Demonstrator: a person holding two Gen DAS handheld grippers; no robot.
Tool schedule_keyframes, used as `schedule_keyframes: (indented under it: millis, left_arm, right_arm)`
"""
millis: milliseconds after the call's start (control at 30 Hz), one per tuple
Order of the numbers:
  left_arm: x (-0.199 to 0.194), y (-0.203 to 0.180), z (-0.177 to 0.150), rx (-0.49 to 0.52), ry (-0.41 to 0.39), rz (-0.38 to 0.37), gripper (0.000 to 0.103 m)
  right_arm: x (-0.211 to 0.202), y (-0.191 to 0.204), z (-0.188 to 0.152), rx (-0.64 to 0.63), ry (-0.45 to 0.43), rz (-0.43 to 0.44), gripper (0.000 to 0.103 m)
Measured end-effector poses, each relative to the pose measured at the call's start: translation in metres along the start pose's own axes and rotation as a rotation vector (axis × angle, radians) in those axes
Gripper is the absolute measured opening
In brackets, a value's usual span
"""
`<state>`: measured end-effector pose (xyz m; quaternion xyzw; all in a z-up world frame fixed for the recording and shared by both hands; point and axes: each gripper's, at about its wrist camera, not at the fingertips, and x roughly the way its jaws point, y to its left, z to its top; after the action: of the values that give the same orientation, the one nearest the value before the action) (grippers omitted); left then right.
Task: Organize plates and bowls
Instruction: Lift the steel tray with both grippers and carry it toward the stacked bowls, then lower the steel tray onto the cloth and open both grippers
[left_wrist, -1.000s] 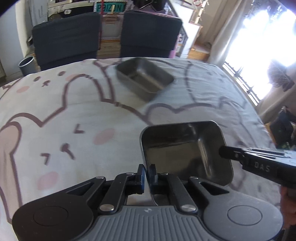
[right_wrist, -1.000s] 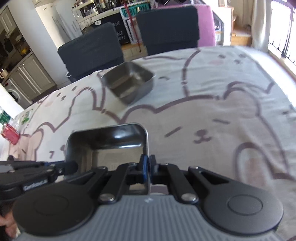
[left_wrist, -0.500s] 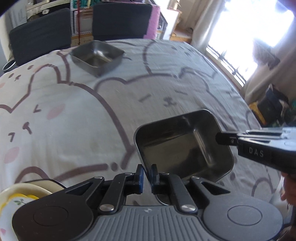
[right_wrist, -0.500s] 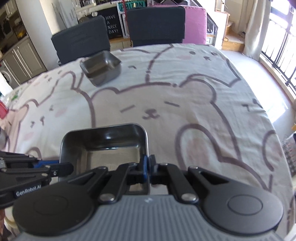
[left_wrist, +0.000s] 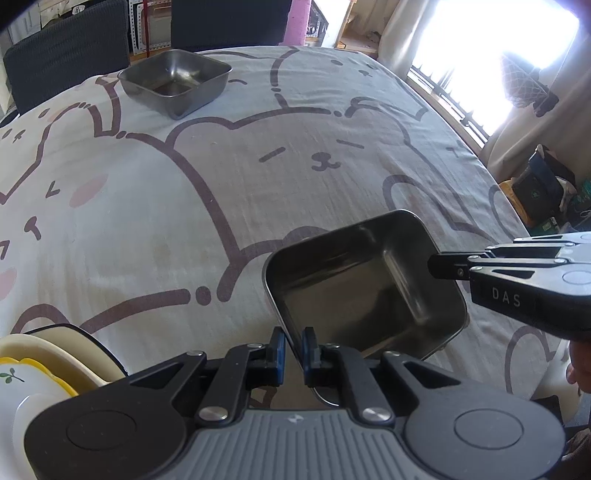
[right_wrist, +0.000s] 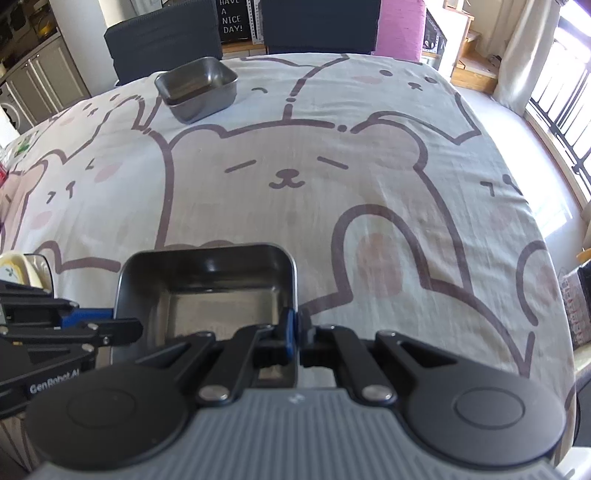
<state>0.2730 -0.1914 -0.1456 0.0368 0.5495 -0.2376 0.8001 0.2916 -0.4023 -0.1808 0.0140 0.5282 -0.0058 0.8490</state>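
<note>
Stainless steel, the square near tray hangs over the bear-print tablecloth with left gripper and right gripper clenched on opposite rims, cream-and-yellow plates stacked beside, while farther off nested steel trays seemingly await it.

A bear-print tablecloth covers the table; two dark chairs stand behind it.

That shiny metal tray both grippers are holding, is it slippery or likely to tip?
The metal tray looks rigid and probably light. Its polished rim seems slippery, so the left gripper and right gripper, each clamped on a side wall, likely steady it against tipping.
</note>
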Motion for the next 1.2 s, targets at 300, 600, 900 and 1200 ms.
schedule_keyframes:
  millis: [300, 600, 900, 1200]
  left_arm:
    - [0.005, 0.001, 0.001, 0.011, 0.013, -0.008, 0.010]
    - [0.006, 0.002, 0.002, 0.008, 0.013, -0.014, 0.011]
    - [0.005, 0.002, 0.002, 0.017, 0.015, -0.022, 0.012]
    - [0.003, 0.003, 0.001, 0.017, 0.004, -0.004, 0.037]
  right_arm:
    - [0.007, 0.001, 0.007, -0.001, 0.017, -0.008, 0.004]
    - [0.012, 0.000, 0.007, -0.004, 0.029, -0.014, 0.004]
    - [0.013, -0.002, 0.007, -0.008, 0.025, -0.007, 0.004]
    - [0.013, -0.006, 0.005, -0.025, 0.008, -0.011, 0.011]
